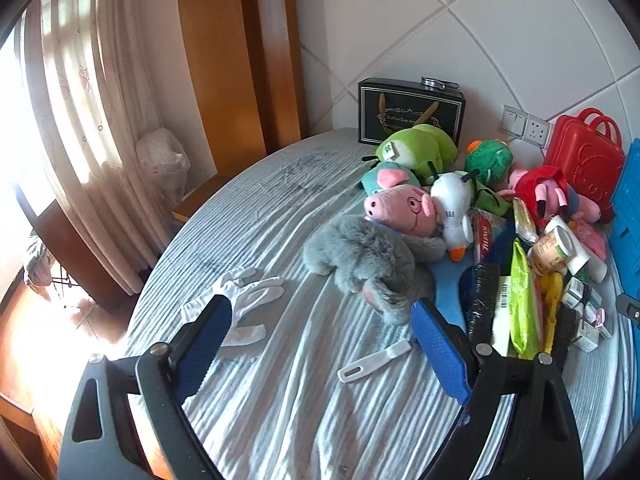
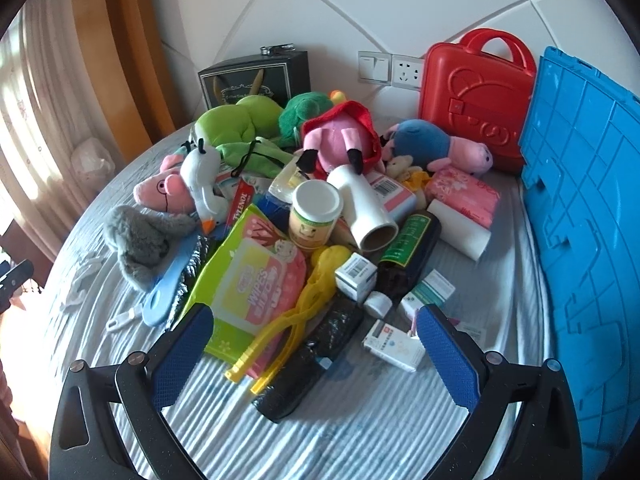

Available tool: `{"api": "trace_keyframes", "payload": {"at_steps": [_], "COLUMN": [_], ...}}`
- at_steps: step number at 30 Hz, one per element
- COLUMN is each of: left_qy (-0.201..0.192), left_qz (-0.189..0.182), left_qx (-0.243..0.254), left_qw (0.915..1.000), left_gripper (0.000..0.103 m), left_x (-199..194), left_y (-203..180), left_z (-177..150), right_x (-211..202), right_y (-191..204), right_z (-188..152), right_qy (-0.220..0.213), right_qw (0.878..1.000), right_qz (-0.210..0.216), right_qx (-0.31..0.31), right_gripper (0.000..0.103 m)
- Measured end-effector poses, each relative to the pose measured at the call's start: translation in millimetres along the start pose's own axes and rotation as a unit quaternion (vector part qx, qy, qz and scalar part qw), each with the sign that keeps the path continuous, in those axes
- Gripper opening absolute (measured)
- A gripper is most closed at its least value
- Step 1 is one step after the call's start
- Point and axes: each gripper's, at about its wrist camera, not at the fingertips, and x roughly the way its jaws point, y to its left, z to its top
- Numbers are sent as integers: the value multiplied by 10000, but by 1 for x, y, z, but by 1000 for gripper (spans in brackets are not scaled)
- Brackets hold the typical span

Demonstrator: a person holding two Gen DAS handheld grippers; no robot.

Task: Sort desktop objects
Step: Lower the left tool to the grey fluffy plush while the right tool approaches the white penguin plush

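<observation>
A heap of objects lies on a striped grey cloth (image 1: 280, 400). Plush toys fill the back: a grey one (image 1: 360, 256), a pink pig (image 1: 400, 208), a white goose (image 2: 202, 184), a green frog (image 2: 236, 120). In front lie a wipes pack (image 2: 256, 284), yellow tongs (image 2: 296, 320), a black bundle (image 2: 312, 360), a dark bottle (image 2: 408, 256), a lidded cup (image 2: 314, 216), a white roll (image 2: 364, 208) and small medicine boxes (image 2: 394, 344). My left gripper (image 1: 320, 344) is open above a white clip (image 1: 372, 362). My right gripper (image 2: 316, 336) is open over the tongs and the black bundle.
A blue crate (image 2: 588, 208) stands at the right edge, a red plastic case (image 2: 476, 100) against the wall beside it. A black gift box (image 1: 412, 108) sits at the back. White gloves (image 1: 240, 300) lie left on the cloth. A curtain (image 1: 80, 120) hangs far left.
</observation>
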Motion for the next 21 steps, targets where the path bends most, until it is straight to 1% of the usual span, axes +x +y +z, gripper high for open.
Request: {"api": "trace_keyframes", "payload": {"at_steps": [5, 8, 11, 14, 16, 18, 21], "left_qy": [92, 223, 438, 799, 1017, 1124, 1072], "left_qz": [236, 226, 36, -162, -300, -548, -889], "left_qx": [-20, 5, 143, 377, 464, 542, 784], "left_qw": [9997, 9995, 9989, 9960, 9933, 9907, 9872], "left_gripper": [92, 92, 92, 92, 92, 92, 92], "left_x": [27, 53, 86, 124, 146, 161, 172], "left_y": [50, 86, 118, 142, 153, 159, 149], "left_z": [2, 3, -1, -9, -13, -12, -4], "right_x": [11, 22, 39, 65, 81, 94, 106], "right_y": [29, 50, 78, 114, 137, 157, 183], "right_z": [5, 9, 12, 14, 15, 15, 15], "right_qy": [13, -46, 19, 289, 423, 506, 604], "right_qw": [9999, 9997, 9986, 9976, 9973, 9964, 9964], "right_qz": [91, 226, 355, 341, 240, 256, 87], "right_qx": [-48, 84, 397, 524, 555, 625, 584], "right_gripper": [103, 103, 103, 103, 103, 103, 103]}}
